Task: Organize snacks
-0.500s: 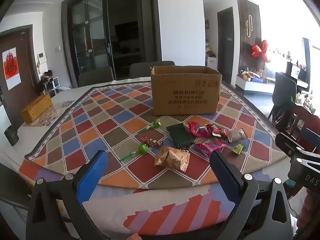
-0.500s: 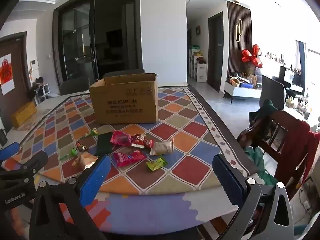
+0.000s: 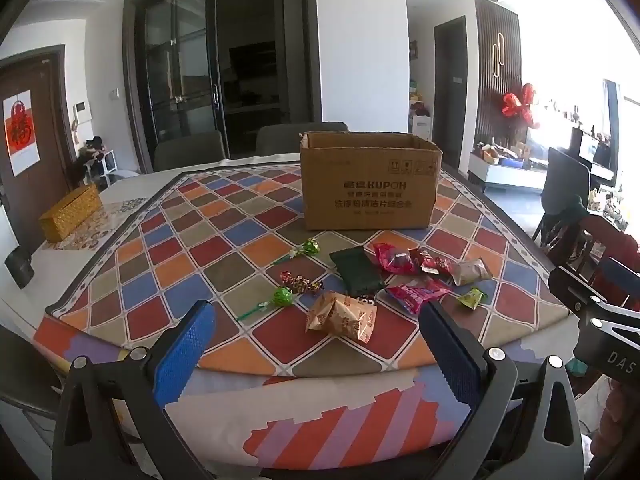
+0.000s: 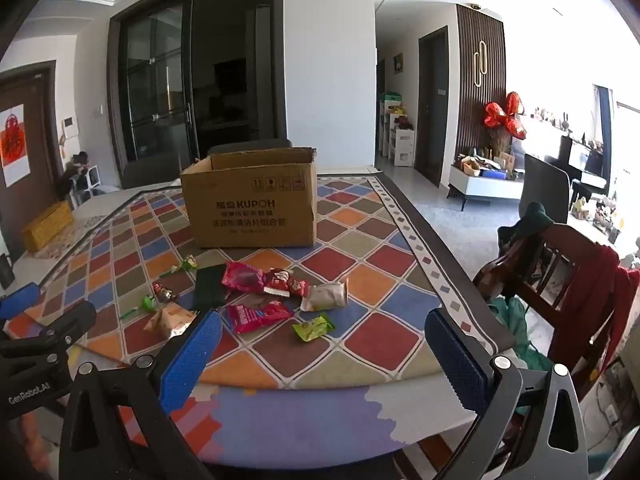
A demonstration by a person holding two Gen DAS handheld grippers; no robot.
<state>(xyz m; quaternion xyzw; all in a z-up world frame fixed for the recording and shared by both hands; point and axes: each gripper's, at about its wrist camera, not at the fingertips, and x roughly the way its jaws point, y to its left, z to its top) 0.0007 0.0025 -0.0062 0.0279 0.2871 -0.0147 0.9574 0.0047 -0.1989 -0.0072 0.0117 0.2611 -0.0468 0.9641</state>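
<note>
Both grippers, left [image 3: 316,344] and right [image 4: 320,354], are spread wide and empty. The snacks [image 3: 384,280] lie near you, the cardboard box [image 3: 370,184] just beyond. Wrappers look light, crinkly and slippery, so pinch the gold pack [image 3: 342,316] mid-body

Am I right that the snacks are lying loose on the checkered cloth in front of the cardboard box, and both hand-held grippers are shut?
Not quite. The snacks do lie loose on the checkered cloth in front of the cardboard box, but both are open: the left hand-held gripper and the right hand-held gripper each show fingers spread wide with nothing between them, in their own wrist views.
</note>
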